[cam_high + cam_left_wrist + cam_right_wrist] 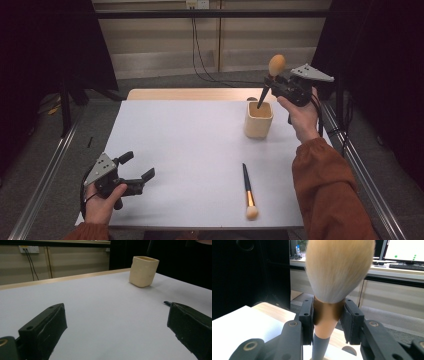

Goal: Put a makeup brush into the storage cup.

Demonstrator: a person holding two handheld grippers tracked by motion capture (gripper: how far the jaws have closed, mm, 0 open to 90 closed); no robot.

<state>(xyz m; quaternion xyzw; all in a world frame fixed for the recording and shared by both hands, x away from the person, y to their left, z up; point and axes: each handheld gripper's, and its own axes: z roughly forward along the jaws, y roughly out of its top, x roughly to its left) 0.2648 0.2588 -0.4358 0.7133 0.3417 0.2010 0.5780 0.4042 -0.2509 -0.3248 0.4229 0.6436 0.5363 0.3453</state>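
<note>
Right gripper [272, 82], upper right, is clamped on a brush [270, 75] — handle tip poised over the cup [258, 120]. Next it needs lowering straight in, I'd say. Left gripper [137, 172] sits wide open, lower left — empty.

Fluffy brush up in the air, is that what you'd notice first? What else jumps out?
Yes, the big fluffy brush stands out, clamped in the right gripper with its dark handle tip dipping into the cream cup at the table's far right. A second brush lies flat near the front edge. The left gripper rests open at the front left corner.
</note>
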